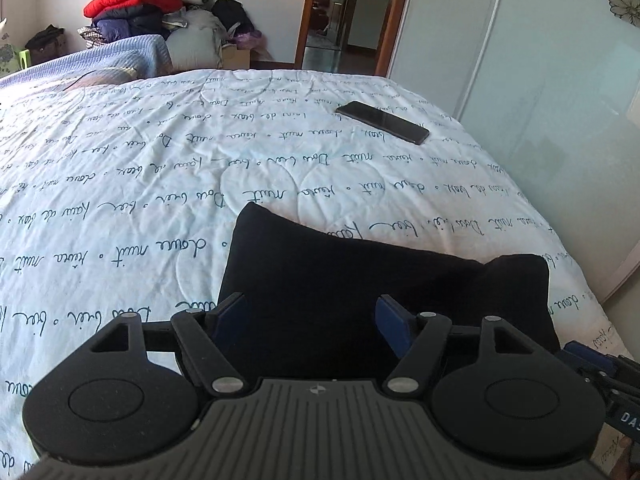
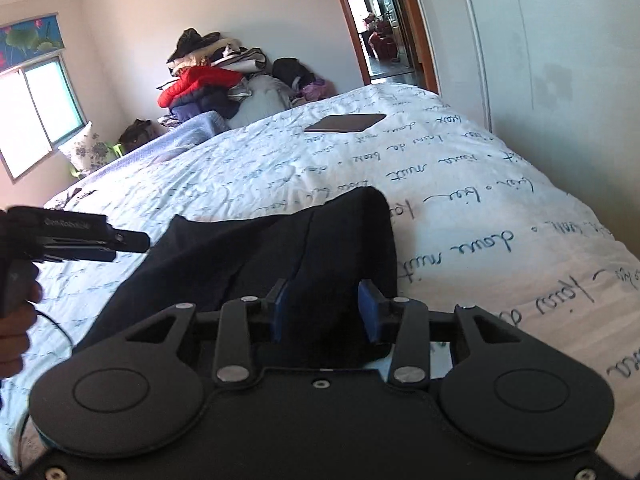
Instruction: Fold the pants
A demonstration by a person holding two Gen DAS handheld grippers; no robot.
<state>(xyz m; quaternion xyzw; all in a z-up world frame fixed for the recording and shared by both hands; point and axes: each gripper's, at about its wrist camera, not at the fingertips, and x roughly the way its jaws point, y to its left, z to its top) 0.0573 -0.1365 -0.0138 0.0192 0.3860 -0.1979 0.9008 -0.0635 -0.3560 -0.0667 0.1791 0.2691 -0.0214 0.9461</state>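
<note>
Dark pants (image 1: 360, 280) lie in a compact bundle near the front edge of a bed (image 1: 120, 184) covered in a white quilt printed with looping script, as two hand-held grippers hang just above the cloth. The left gripper (image 1: 310, 320) has its blue-padded fingers spread wide with nothing between them but the fabric below; the right gripper (image 2: 326, 308) is likewise released, jaws apart over the pants' right side. The pants look partly folded, two rounded corners standing up at the far edge — so the likely step in hand is to take the near edge for another fold. Doing it well probably means lowering both tools evenly, pinching every layer at matching points on either side, and lifting together so the bundle turns over flat rather than twisting. A one-layer grip risks dragging the fold open. The left wrist view shows the bundle's full width and both far corners, with only a sliver of the other tool at its right border. The right wrist view reveals what that one cannot: a seam running down the cloth, the left tool in profile held by a hand (image 2: 16, 312) — and a bright window (image 2: 36, 112). A phone (image 1: 382, 122) lies well apart from the pants, toward the bed's far side.
</note>
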